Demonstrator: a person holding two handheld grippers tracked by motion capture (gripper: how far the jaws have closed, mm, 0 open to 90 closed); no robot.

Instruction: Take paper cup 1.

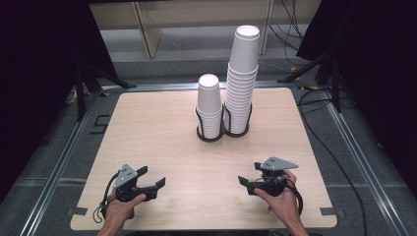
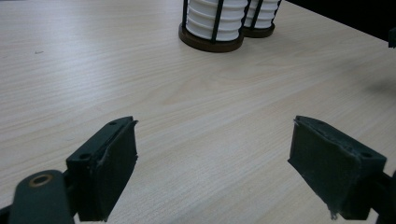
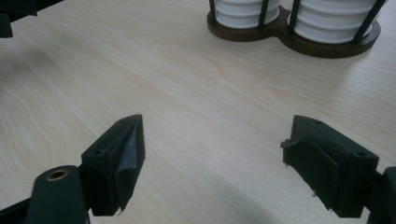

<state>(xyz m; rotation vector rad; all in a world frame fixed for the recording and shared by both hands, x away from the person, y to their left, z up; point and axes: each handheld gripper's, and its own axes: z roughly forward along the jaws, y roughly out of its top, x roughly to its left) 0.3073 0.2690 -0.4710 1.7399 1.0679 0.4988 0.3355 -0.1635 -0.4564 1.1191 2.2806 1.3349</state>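
Standing cups (image 1: 210, 98) well beyond left gripper (image 1: 153, 176)

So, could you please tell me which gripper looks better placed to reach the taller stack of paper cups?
Probably the right gripper: the taller stack stands in the holder's right ring, on that gripper's side. The left gripper would have to reach past the shorter stack. Both grippers are open and empty.

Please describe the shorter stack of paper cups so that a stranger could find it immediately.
On the wooden table, near its far edge, stands a dark double cup holder. The shorter stack of white paper cups sits in its left ring. The taller stack beside it rises well above it.
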